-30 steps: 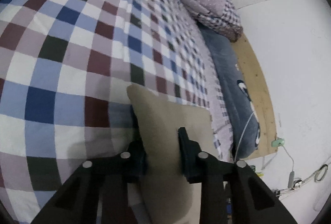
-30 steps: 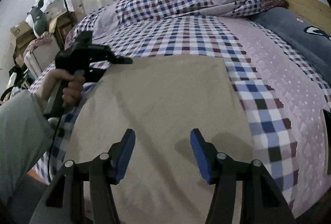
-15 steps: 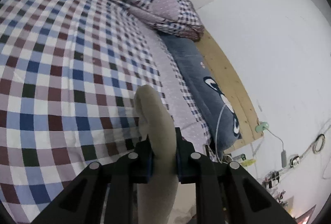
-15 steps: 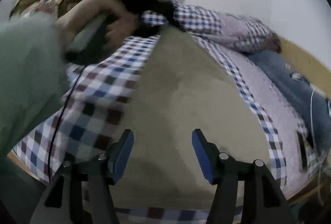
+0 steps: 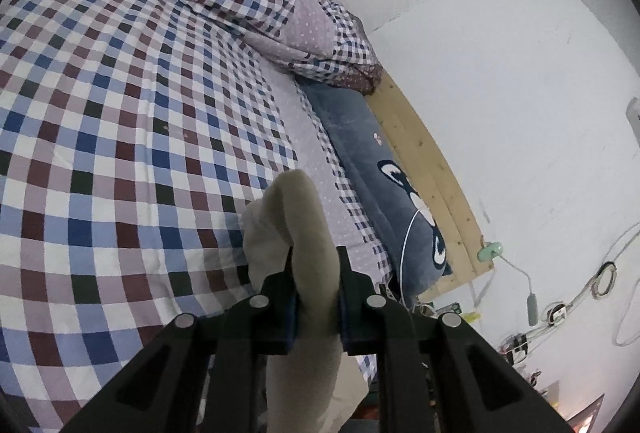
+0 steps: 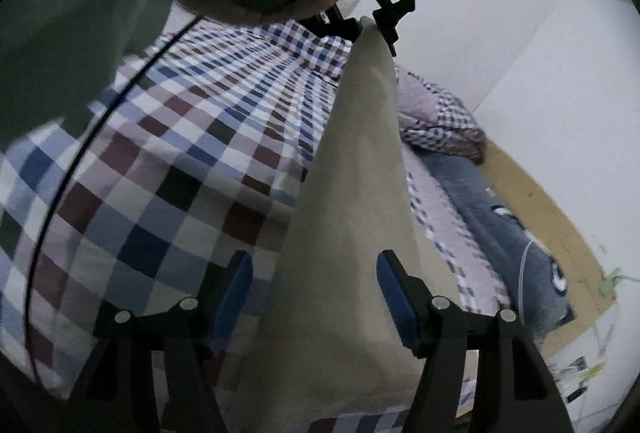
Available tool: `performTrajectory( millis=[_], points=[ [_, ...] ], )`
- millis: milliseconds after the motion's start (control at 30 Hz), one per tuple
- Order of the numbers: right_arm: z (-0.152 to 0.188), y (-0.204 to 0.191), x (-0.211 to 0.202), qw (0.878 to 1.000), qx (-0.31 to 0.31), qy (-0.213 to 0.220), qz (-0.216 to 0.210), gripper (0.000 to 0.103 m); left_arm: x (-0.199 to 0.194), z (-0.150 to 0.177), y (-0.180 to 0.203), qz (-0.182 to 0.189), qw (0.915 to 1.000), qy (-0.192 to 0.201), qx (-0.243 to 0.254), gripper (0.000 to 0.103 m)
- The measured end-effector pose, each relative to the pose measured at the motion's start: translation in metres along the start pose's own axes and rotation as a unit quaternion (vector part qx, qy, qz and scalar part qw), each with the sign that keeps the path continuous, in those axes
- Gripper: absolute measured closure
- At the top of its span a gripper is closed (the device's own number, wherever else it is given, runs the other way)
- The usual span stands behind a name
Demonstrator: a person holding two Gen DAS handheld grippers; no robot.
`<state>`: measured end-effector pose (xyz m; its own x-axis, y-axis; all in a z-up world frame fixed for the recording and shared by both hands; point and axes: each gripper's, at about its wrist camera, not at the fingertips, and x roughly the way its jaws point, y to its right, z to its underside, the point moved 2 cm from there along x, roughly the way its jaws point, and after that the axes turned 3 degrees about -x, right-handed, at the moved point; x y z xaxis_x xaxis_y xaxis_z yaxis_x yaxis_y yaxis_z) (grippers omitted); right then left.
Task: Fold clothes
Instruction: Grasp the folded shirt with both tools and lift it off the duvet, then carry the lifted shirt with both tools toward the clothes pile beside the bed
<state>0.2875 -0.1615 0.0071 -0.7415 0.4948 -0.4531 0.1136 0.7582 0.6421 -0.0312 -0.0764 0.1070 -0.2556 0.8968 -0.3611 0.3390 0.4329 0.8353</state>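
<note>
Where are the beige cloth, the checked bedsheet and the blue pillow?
beige cloth [image 6: 352, 233]: right wrist view, middle of the lifted panel.
checked bedsheet [image 5: 120, 137]: left wrist view, open flat area.
blue pillow [image 5: 384, 189]: left wrist view, its top face.

Checked bedspread [image 5: 120, 137], navy pillow [image 5: 384, 193], wooden headboard [image 5: 432, 177], white wall [image 5: 520, 93].

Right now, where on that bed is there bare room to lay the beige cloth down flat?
The wide checked bedspread left of the lifted beige cloth lies bare up to the rumpled quilt. Crowded: the right edge, with the blue pillow against the wooden board.
</note>
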Motion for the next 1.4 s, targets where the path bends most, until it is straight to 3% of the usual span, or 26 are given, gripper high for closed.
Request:
performTrajectory(
  millis=[167, 233, 267, 333, 367, 633, 800, 967, 1133, 1267, 1400],
  points=[
    [0.003, 0.003, 0.018, 1.0, -0.009, -0.017, 0.023, 0.04, -0.014, -0.003, -0.007, 0.001, 0.9999, 0.008, -0.01, 0.089],
    [0.005, 0.009, 0.028, 0.999, -0.007, -0.027, 0.019, 0.057, -0.019, -0.004, -0.01, -0.001, 0.9998, 0.012, -0.017, 0.09],
    [0.006, 0.012, 0.032, 0.999, -0.006, -0.031, 0.013, 0.061, -0.022, -0.003, -0.011, -0.002, 0.9997, 0.014, -0.021, 0.09],
    [0.008, 0.017, 0.032, 0.999, -0.008, -0.031, 0.009, 0.083, -0.027, -0.003, -0.014, -0.004, 0.9994, 0.018, -0.029, 0.091],
    [0.008, 0.021, 0.031, 0.999, -0.011, -0.031, 0.003, 0.086, -0.03, -0.003, -0.016, -0.005, 0.9993, 0.02, -0.033, 0.091],
    [0.011, 0.078, -0.003, 0.997, -0.017, -0.007, -0.081, 0.094, -0.064, 0.009, -0.019, 0.002, 0.9969, 0.04, -0.067, 0.092],
    [0.007, 0.134, -0.037, 0.992, -0.018, 0.021, -0.124, 0.096, -0.108, 0.034, -0.009, 0.003, 0.9927, 0.082, -0.089, 0.092],
    [-0.001, 0.166, -0.08, 0.986, -0.05, 0.062, -0.144, 0.096, -0.172, 0.07, 0.003, 0.003, 0.983, 0.137, -0.122, 0.092],
    [-0.022, 0.174, -0.118, 0.974, -0.088, 0.105, -0.18, 0.096, -0.248, 0.093, 0.017, -0.027, 0.9707, 0.188, -0.146, 0.092],
    [-0.05, 0.175, -0.142, 0.958, -0.107, 0.147, -0.22, 0.096, -0.317, 0.1, 0.029, -0.05, 0.9565, 0.24, -0.158, 0.092],
    [-0.091, 0.164, -0.162, 0.935, -0.117, 0.187, -0.278, 0.096, -0.399, 0.106, 0.031, -0.077, 0.934, 0.297, -0.182, 0.092]
  ],
)
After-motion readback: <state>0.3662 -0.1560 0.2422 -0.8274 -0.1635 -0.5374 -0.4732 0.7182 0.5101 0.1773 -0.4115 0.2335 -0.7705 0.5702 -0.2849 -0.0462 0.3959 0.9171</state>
